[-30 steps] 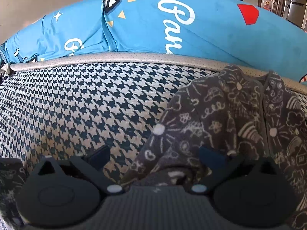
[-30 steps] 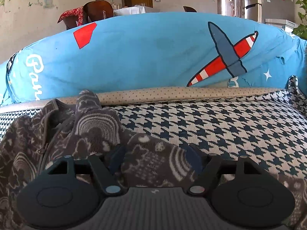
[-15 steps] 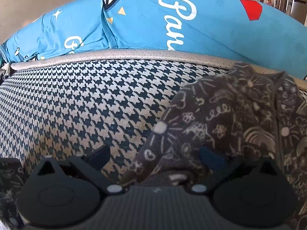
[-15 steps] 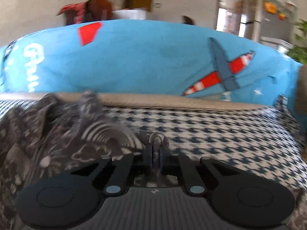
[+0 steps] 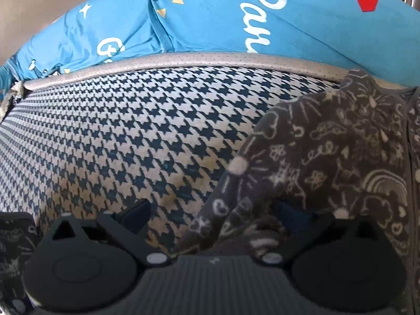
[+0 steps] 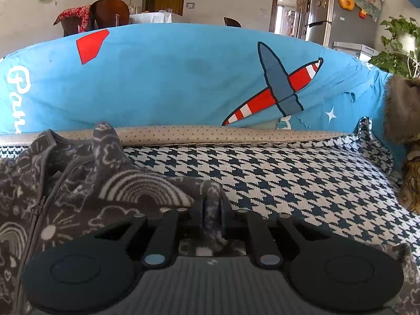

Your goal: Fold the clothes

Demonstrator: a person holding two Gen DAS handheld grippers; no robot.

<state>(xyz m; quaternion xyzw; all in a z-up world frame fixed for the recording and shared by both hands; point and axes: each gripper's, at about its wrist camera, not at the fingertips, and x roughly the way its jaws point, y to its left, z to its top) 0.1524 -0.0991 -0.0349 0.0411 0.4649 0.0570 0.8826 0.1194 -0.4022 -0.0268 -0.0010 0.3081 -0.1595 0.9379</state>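
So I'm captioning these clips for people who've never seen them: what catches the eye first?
Probably the bright blue cartoon-print cushion with its red-striped plane, filling the back behind the navy-and-cream houndstooth seat cover. Next, the grey fleece garment with white doodles, lying on that cover. The right tongs are shut on a fold of it; the left tongs stand open at its edge.

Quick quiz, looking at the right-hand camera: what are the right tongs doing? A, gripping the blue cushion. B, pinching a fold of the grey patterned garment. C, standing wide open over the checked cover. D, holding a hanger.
B: the right tongs are closed on a bunched fold of the grey patterned garment, which lies on the checked cover in front of the blue cushion.
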